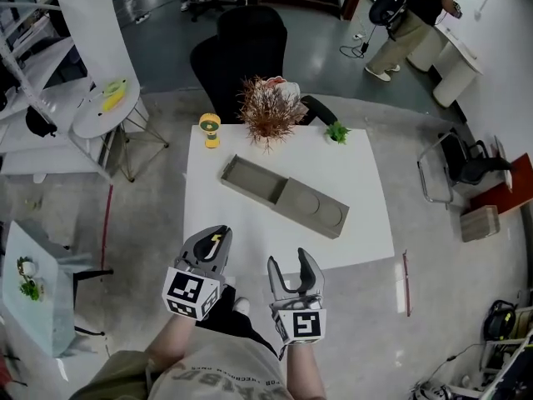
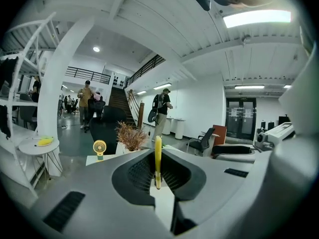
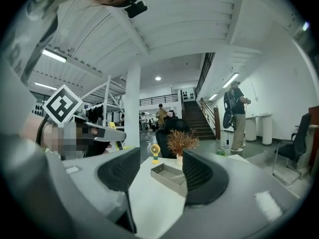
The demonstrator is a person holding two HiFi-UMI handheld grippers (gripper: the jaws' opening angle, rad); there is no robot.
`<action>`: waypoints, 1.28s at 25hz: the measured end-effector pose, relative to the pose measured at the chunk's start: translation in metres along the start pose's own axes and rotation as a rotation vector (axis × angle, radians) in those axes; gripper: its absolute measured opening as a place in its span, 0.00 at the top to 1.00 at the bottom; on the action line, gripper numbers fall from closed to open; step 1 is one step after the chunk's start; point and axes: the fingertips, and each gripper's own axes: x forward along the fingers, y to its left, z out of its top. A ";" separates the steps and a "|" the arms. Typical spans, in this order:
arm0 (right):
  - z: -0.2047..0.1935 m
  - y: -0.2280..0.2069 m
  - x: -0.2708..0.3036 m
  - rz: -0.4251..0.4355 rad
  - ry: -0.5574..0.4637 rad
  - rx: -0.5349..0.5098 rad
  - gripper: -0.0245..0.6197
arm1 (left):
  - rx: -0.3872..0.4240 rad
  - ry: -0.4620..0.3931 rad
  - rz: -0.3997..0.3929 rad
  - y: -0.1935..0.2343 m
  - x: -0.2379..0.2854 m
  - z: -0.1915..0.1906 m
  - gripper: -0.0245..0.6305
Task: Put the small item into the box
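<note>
A grey box (image 1: 255, 182) lies open in the middle of the white table (image 1: 366, 223), its lid (image 1: 318, 209) flat beside it to the right. My left gripper (image 1: 215, 242) hovers at the table's near edge, shut on a thin yellow item (image 1: 216, 241). In the left gripper view the yellow item (image 2: 158, 153) stands upright, pinched between the jaws of the left gripper (image 2: 158, 176). To its right my right gripper (image 1: 296, 267) is open and holds nothing. In the right gripper view the box (image 3: 169, 176) shows beyond the right gripper (image 3: 157, 178).
At the table's far edge stand a small yellow fan (image 1: 210, 129), a dried plant (image 1: 268, 107) and a small green plant (image 1: 337, 132). A black office chair (image 1: 243, 52) sits behind the table. A round side table (image 1: 107, 107) is at the left. A person (image 1: 412, 19) stands far back right.
</note>
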 end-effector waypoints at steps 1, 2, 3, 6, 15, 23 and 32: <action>-0.003 0.000 0.002 0.000 0.005 0.008 0.57 | -0.005 0.009 -0.004 0.001 0.002 -0.003 0.92; -0.004 0.000 0.005 -0.001 0.004 0.016 0.57 | -0.008 0.018 -0.009 0.003 0.005 -0.006 0.92; -0.006 0.000 0.009 -0.001 0.008 0.020 0.57 | -0.010 0.027 -0.014 0.005 0.008 -0.009 0.92; -0.014 0.001 0.020 0.002 0.030 0.015 0.57 | -0.018 0.042 -0.032 0.012 0.018 -0.011 0.92; -0.014 0.011 0.076 0.085 0.082 0.033 0.57 | -0.170 0.043 -0.133 0.045 0.066 0.002 0.92; -0.038 0.024 0.130 0.215 0.204 -0.056 0.57 | -0.391 0.107 -0.272 0.069 0.103 -0.002 0.92; -0.075 0.042 0.163 0.420 0.398 -0.127 0.57 | -0.563 0.167 -0.320 0.073 0.116 -0.026 0.92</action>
